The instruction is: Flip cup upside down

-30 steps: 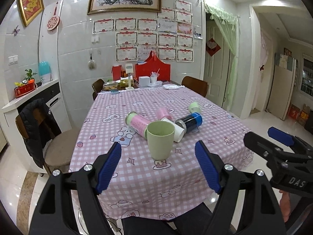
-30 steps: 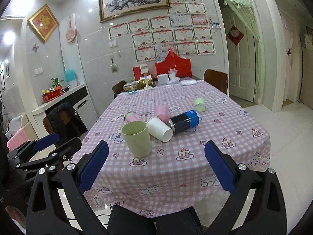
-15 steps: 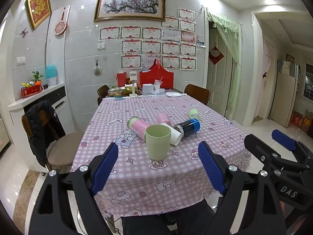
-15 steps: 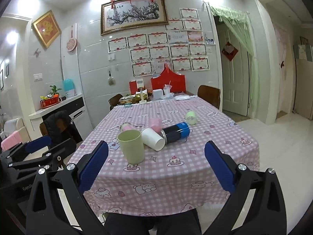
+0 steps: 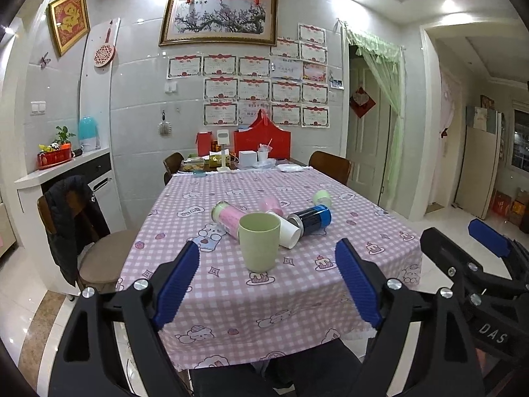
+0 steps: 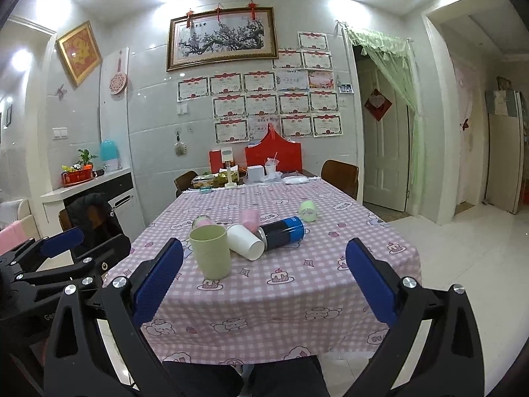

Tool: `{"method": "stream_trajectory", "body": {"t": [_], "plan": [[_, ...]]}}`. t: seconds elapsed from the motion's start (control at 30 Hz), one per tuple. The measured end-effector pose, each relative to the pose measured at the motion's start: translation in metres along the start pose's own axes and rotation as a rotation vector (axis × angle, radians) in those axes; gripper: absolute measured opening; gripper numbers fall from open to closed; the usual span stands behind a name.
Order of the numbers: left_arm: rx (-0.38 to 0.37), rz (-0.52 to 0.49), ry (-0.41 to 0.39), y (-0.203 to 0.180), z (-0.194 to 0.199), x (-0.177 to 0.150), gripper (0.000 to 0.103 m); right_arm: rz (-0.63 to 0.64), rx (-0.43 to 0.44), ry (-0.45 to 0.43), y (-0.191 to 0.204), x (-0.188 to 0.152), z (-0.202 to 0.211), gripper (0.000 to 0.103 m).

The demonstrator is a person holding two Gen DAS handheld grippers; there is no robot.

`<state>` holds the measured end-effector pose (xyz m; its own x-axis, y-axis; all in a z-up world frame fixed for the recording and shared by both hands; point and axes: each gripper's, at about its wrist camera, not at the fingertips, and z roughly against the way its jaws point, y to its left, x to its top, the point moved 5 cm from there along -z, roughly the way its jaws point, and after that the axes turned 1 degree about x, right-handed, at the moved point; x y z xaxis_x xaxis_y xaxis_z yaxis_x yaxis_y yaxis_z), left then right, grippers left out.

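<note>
Pre-grasp: both tools (image 5: 267,279) (image 6: 264,281) wide & empty, cup (image 5: 259,242) upright frame-centre on worktop (image 5: 297,297); next: approach, grip, invert.

Left gripper (image 5: 267,276): black plastic frame with triangular cut-outs showing, two fingers wearing ribbed blue pads (image 5: 177,281), silver screws (image 5: 140,284) sitting at the joints. Right gripper (image 6: 263,279): matching black frame carrying dotted blue pads (image 6: 370,286) and silver screws (image 6: 409,282); white lettering "DAS" (image 5: 492,333) showing on its side in the left view. Person: dark trousers (image 6: 244,375) showing at the bottom edge, a small patch of skin (image 5: 483,360) showing beneath the right gripper's body.
</note>
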<state>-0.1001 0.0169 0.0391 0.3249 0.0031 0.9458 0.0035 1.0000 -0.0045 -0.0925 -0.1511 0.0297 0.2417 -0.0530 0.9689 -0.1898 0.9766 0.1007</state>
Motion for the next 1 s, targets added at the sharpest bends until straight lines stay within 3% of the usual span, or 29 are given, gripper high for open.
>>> {"method": "stream_trajectory", "body": {"t": [0.37, 1.0], "plan": [[0.04, -0.004, 0.0, 0.0, -0.001, -0.003, 0.083, -0.005, 0.004, 0.01, 0.001, -0.008, -0.003, 0.095], [0.027, 0.006, 0.022, 0.0, -0.005, -0.007, 0.083, -0.005, 0.001, 0.014, 0.001, -0.012, -0.003, 0.095]]}}
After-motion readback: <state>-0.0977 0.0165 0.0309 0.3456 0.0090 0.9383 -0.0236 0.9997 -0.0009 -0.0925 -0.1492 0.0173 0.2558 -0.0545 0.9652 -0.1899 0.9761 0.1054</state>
